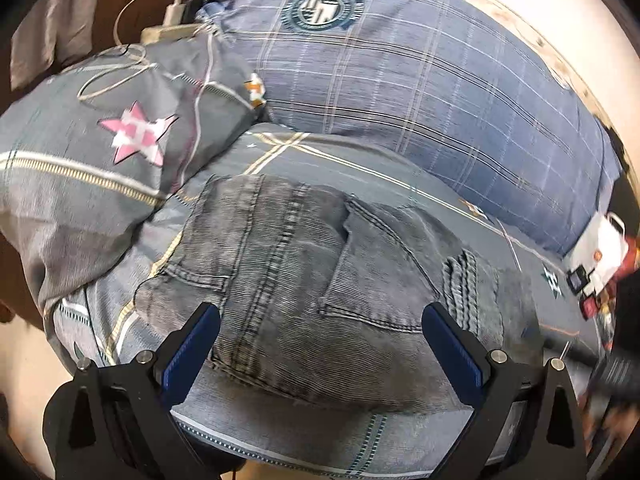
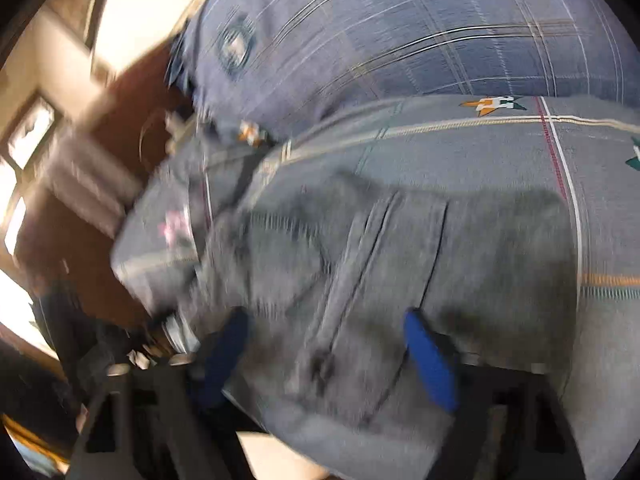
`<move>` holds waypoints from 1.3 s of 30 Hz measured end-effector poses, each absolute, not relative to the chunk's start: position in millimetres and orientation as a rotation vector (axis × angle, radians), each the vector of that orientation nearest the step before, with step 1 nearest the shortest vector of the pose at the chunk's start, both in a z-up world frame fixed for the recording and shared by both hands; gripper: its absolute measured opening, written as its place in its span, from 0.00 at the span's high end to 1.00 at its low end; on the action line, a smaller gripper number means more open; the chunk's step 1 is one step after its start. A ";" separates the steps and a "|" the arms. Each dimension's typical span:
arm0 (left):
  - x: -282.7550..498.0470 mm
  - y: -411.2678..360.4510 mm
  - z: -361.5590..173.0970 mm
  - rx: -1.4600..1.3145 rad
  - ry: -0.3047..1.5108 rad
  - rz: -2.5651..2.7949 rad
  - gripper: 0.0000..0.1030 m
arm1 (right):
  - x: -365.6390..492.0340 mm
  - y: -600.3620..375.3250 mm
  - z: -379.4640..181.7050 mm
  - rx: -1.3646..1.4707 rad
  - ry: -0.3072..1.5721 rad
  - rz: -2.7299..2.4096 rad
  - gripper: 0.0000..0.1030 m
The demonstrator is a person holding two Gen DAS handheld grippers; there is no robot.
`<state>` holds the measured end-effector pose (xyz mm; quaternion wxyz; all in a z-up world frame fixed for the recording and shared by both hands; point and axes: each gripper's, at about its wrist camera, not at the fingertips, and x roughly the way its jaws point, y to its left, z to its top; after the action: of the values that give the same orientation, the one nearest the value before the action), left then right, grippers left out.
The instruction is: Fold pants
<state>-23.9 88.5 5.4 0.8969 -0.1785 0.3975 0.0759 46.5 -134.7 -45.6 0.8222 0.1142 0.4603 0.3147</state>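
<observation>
A: What is lying under everything here?

B: A bed (image 1: 360, 184) is carrying it all, dressed in a grey sheet with cream and red stripes and small star prints. A grey pillow (image 1: 80, 168) with a pink star is sitting at the left of the left wrist view, and a large blue plaid pillow (image 1: 420, 92) is lying behind. A white charger and cable (image 1: 168, 16) are resting beyond the grey pillow, against a brown headboard.

A: And where are the pants sitting?

B: The pants (image 1: 296, 280), faded grey jeans, are lying bunched and partly folded on the sheet near the bed's front edge, with a back pocket facing up and a belt loop showing at the right.

A: How is the left claw standing?

B: The left claw (image 1: 320, 320) is standing wide open, its blue-padded fingers (image 1: 188, 356) spread to either side of the denim, gripping nothing.

A: And the right one?

B: The right wrist view is blurring heavily. The right claw (image 2: 328, 340) is also showing open, its blue fingers (image 2: 432, 364) apart over the jeans (image 2: 360, 264), with a seam running between them. Whether the pads are touching the cloth, I cannot tell.
</observation>
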 end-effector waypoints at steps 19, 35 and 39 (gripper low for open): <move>-21.6 66.2 15.7 -0.293 0.831 0.132 0.02 | 33.7 -116.4 -110.3 0.280 1.059 0.771 0.84; 42.9 -55.4 -12.1 0.080 0.970 -0.008 0.02 | 8.3 -236.9 -91.4 0.665 0.909 0.712 0.63; 38.0 -68.3 -52.1 0.197 1.027 0.030 0.01 | 55.1 -267.3 -83.7 0.778 0.891 0.655 0.42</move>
<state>38.0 -68.3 -52.1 0.8663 0.0940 0.4905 0.0145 55.1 -267.3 -83.7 0.7801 0.3598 0.4125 0.3031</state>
